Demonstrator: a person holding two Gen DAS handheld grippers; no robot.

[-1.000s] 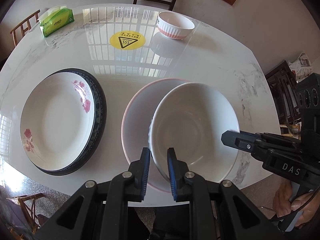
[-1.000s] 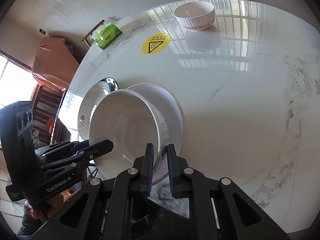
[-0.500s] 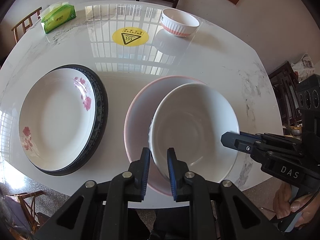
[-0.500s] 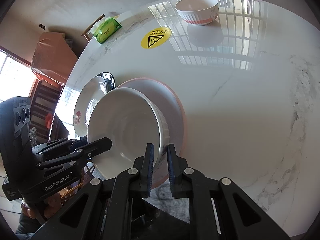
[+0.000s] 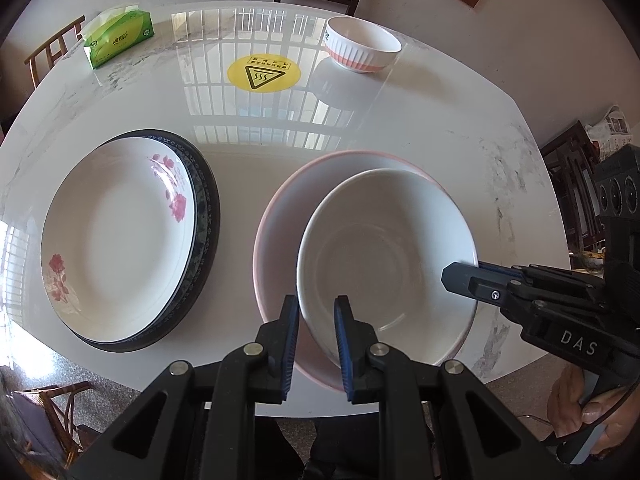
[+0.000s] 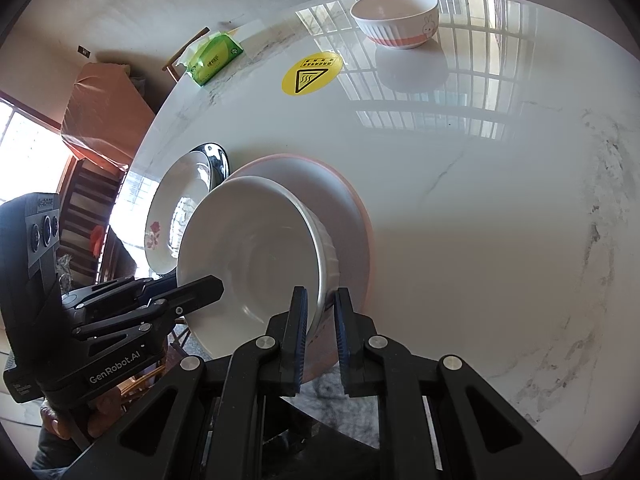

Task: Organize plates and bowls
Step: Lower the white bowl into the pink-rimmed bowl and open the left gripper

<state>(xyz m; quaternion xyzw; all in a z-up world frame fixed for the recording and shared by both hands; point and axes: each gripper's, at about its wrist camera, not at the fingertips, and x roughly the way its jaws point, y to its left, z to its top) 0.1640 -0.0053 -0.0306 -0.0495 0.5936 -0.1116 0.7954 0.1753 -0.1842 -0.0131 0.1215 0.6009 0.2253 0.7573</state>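
A large white bowl [image 5: 386, 256] is held over a pink-rimmed plate [image 5: 288, 208] near the table's front edge. My left gripper [image 5: 317, 320] is shut on the bowl's near-left rim. My right gripper [image 6: 322, 320] is shut on the bowl's [image 6: 256, 256] right rim; it also shows in the left wrist view [image 5: 464, 278]. A white rose-patterned plate [image 5: 116, 236] sits on a dark-rimmed plate [image 5: 206, 216] at the left. A small bowl with a pink base [image 5: 362, 44] stands at the far side.
A green tissue pack [image 5: 118, 40] lies at the far left of the marble table [image 5: 420, 120]. A yellow hot-surface sticker [image 5: 264, 74] marks the table's middle. Chairs stand behind the table and at its left.
Both grippers have carried the white bowl slightly forward over the pink-rimmed plate. The grips have not changed.
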